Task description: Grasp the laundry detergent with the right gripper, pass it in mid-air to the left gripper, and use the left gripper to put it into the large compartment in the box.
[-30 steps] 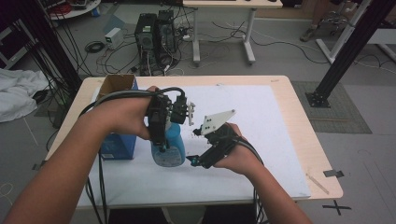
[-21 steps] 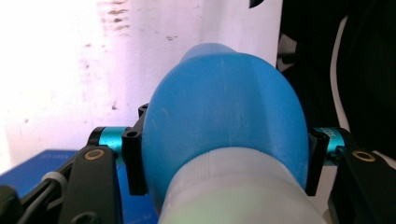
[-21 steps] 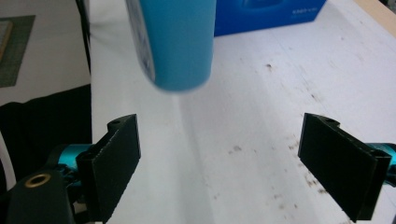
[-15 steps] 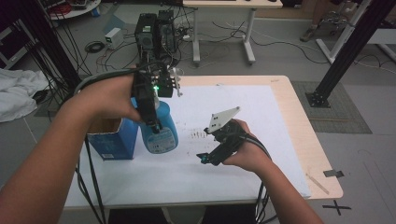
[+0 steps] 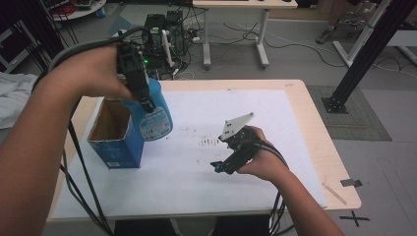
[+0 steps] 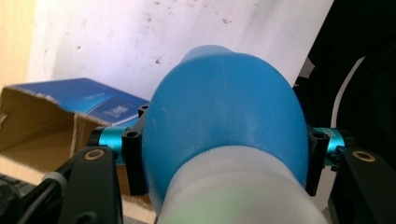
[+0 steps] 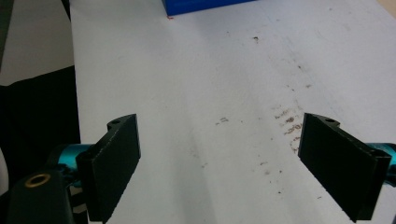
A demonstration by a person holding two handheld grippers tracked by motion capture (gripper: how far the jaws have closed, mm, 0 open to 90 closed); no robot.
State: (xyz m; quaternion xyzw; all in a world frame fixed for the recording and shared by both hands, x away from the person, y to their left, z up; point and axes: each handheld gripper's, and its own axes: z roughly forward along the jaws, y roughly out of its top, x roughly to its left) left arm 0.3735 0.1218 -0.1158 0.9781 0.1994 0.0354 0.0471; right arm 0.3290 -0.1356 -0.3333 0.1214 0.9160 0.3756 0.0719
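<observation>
High view. Left gripper (image 5: 142,96) is raised over the table's left side, clenched on one blue bottle (image 5: 150,110). The bottle hangs in the air, tilted, its bottom toward the camera, just above and beside the open top of one blue carton (image 5: 115,142). My reading: it is held up so it clears the carton's rim, on its way in or out; I cannot tell which. The carton stands upright with its flaps open, at the left edge of the white sheet (image 5: 196,177), which keeps its mouth reachable from above. Right gripper (image 5: 227,164) rests low on the sheet, well apart from the bottle, apparently kept out of the way. One patch of brown specks (image 5: 210,142) lies on the sheet near it.

Left gripper view. One bottle (image 6: 224,126) sits between the two jaws, pads pressing its shoulder on both sides; the carton (image 6: 60,112) lies below.

Right gripper view. Two jaws released, spread wide, nothing between them; stained sheet (image 7: 196,93) beneath. A blue carton edge (image 7: 205,5) is at top.
</observation>
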